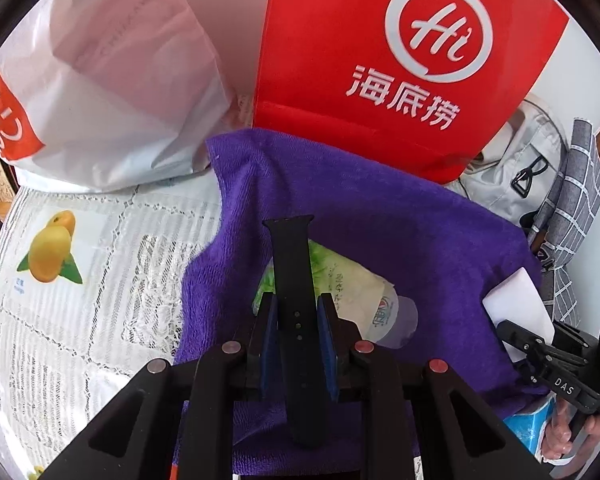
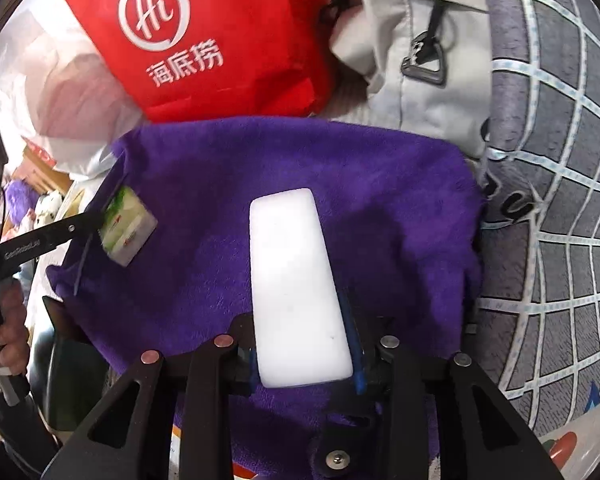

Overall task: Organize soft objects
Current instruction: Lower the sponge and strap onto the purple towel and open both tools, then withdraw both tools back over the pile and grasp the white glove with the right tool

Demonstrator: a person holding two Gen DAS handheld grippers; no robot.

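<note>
We've got the black watch strap (image 1: 294, 300) pinched in our left gripper (image 1: 298, 320), floppy and light, gripped mid-length so both ends droop. Our right gripper (image 2: 304, 344) clamps a white foam block (image 2: 296, 292), squashy, so go gently. Both hang over the purple towel (image 2: 284, 184), where a tissue pack (image 1: 348, 292) lies. The red bag (image 1: 380, 60) stands behind; contents hidden.
</note>
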